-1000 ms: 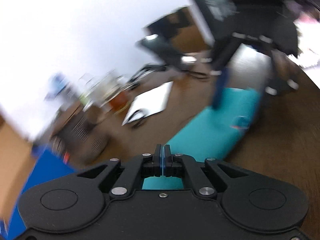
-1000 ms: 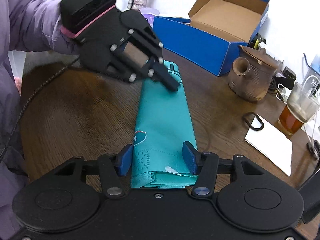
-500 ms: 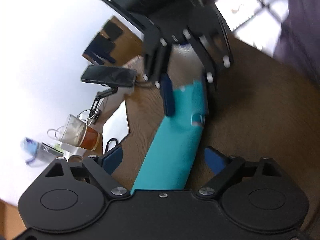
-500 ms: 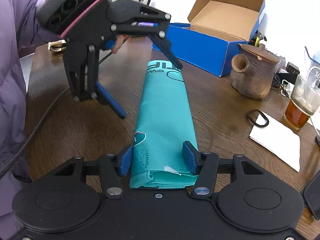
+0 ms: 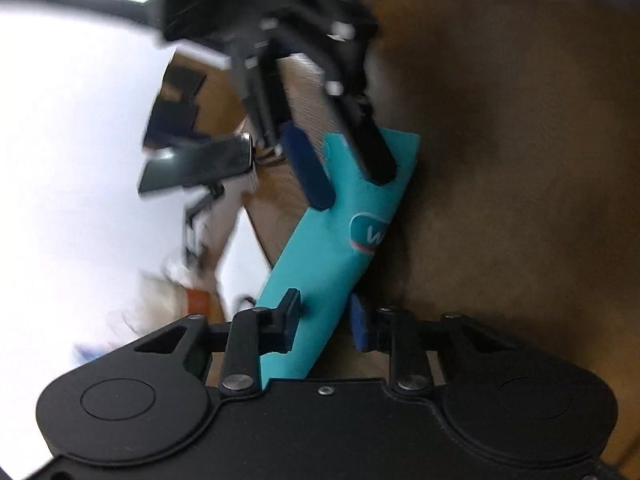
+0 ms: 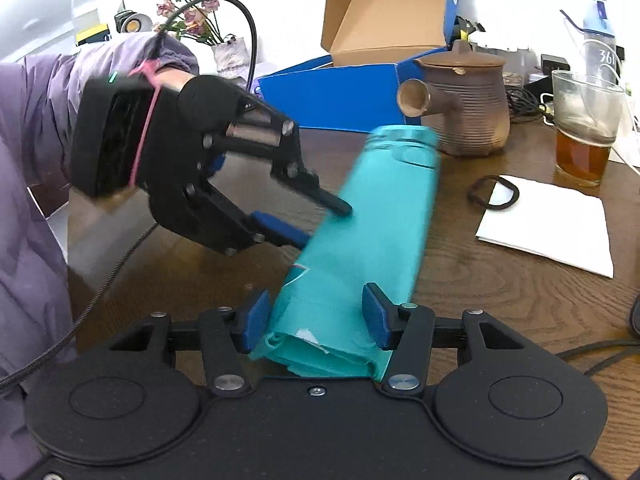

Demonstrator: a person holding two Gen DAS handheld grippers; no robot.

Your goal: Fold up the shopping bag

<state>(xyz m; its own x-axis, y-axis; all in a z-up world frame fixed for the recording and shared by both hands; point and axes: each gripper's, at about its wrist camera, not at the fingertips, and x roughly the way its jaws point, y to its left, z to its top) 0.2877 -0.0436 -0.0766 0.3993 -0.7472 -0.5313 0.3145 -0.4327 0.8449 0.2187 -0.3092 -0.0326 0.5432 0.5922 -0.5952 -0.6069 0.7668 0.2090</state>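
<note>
A teal shopping bag (image 6: pixel 372 220), folded into a long strip, lies on the brown wooden table (image 6: pixel 500 292). My right gripper (image 6: pixel 316 316) has the bag's near end between its blue pads; both pads touch the cloth and the jaws are closing a little. In the left wrist view the right gripper (image 5: pixel 352 186) sits at the bag's (image 5: pixel 328 248) far end. My left gripper (image 6: pixel 324 224) comes in from the left at mid-length, rolled on its side, one finger above the bag's edge and one below. Its jaws are closing, with the cloth between them (image 5: pixel 325 320) and a small gap at one pad.
Behind the bag stand a clay teapot (image 6: pixel 464 104), an open blue shoe box (image 6: pixel 384 20) and a vase of flowers (image 6: pixel 228 52). A glass of tea (image 6: pixel 584 132), a white paper (image 6: pixel 552 232) and a black ring (image 6: pixel 494 192) lie to the right. A purple sleeve (image 6: pixel 36 120) fills the left.
The left gripper let go of the bag's far end, opened, rolled over and dropped to the bag's side, where its jaws are narrowing. The bag's far end swung right as the right gripper turned.
</note>
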